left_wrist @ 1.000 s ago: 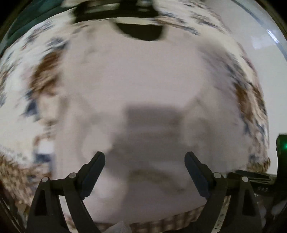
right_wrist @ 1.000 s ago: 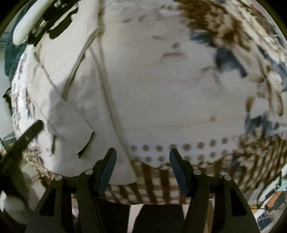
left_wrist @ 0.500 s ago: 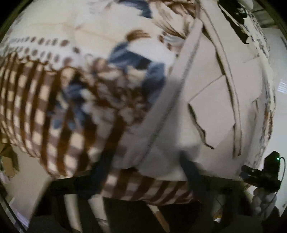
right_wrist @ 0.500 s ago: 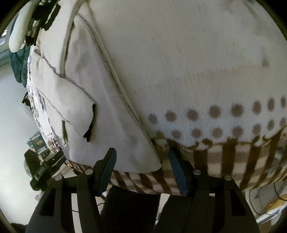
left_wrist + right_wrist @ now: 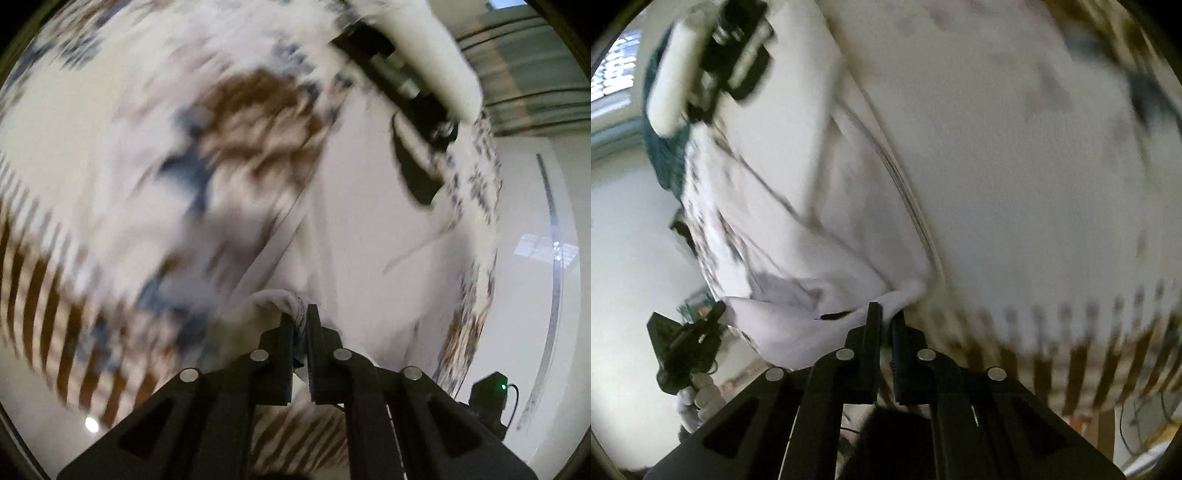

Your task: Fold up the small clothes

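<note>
A small pale beige garment (image 5: pixel 369 229) lies on a patterned blanket (image 5: pixel 110 166). My left gripper (image 5: pixel 301 314) is shut on a bunched corner of the garment near its lower edge. In the right wrist view the garment (image 5: pixel 812 221) shows seams and a pocket flap, and my right gripper (image 5: pixel 885 314) is shut on another corner of it at the blanket's dotted border. Both views are motion-blurred.
The blanket (image 5: pixel 1034 184) is white with brown and blue flowers and a brown checked border. A white and black device (image 5: pixel 417 77) lies at the far end, also in the right wrist view (image 5: pixel 713 59). A black tracker with a green light (image 5: pixel 487 398) stands beside the bed.
Both grippers were open over the garment's lower edge; both have now shut on corners of it. The cameras have swung and the cloth is bunching at the fingers.
</note>
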A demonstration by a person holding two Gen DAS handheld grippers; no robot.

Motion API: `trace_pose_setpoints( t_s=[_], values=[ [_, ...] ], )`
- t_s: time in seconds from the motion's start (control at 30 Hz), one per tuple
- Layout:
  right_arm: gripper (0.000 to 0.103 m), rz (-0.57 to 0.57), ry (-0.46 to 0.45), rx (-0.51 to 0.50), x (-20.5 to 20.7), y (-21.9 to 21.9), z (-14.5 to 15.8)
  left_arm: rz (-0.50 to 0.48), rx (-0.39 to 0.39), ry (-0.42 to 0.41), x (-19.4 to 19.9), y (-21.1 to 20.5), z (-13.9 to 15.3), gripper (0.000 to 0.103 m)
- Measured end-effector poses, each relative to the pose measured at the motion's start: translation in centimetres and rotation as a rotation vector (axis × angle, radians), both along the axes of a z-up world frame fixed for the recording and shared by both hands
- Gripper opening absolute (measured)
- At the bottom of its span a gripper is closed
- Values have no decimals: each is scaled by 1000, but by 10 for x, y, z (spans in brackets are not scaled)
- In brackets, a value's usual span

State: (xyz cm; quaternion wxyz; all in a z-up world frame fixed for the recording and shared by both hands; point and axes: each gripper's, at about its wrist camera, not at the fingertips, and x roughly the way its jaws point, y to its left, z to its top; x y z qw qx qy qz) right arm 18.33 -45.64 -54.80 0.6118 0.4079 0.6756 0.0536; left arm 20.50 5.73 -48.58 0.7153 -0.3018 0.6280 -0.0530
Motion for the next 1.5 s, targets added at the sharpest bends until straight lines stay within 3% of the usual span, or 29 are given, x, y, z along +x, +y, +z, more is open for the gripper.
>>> trace_pose_setpoints(
  t_s=[0.1, 0.17, 0.23, 0.3, 0.4, 0.53, 0.6, 0.67, 0.7, 0.73, 0.77, 0.97, 1.07, 1.17, 1.3, 1.37, 1.43, 1.5],
  values=[
    [7, -58, -57, -33, 37, -29, 11, -6, -69, -6, 42, -14, -12, 11],
    [13, -77, -83, -58, 50, -42, 18, 54, -114, -21, 55, -11, -15, 22],
    [40, -62, -111, -109, 52, -45, 27, 103, -137, -56, 57, -3, -16, 43],
    [51, -37, -119, -153, 49, -46, 30, 118, -95, -71, 54, 2, -15, 55],
    [53, -4, -95, -176, 48, -45, 21, 45, 22, -46, 56, 0, -26, 55],
    [54, 16, -76, -186, 55, -33, -5, -50, 70, -31, 72, -20, -44, 55],
    [54, 14, -69, -182, 62, -28, -16, -102, 111, -24, 83, -34, -56, 51],
    [52, 19, -81, -204, 69, -23, -20, -140, 160, -46, 90, -45, -60, 4],
    [34, 28, -105, -230, 72, -20, -17, -143, 166, -47, 92, -45, -60, 1],
    [7, 43, -116, -259, 75, -17, -15, -136, 175, -61, 93, -46, -58, 1],
    [4, 62, -131, -298, 77, -13, -9, -125, 188, -89, 93, -44, -51, 1],
    [4, 65, -251, -377, 84, -12, 29, -72, 191, -115, 97, -26, -34, 1],
    [4, 48, -256, -379, 94, -16, 33, -65, 182, -104, 110, -23, -39, 1],
    [4, 53, -220, -398, 106, -18, 23, -94, 178, -61, 123, -30, -55, 2],
    [7, 96, -75, -386, 126, -18, -8, -155, 168, 27, 137, -37, -74, 4],
    [18, 101, -75, -392, 138, -20, -4, -172, 177, 25, 148, -39, -67, 13],
    [45, 99, -112, -416, 150, -22, 8, -180, 187, -13, 158, -40, -54, 44],
    [54, 98, -149, -429, 171, -23, 17, -190, 185, -74, 178, -45, -41, 59]
  ],
)
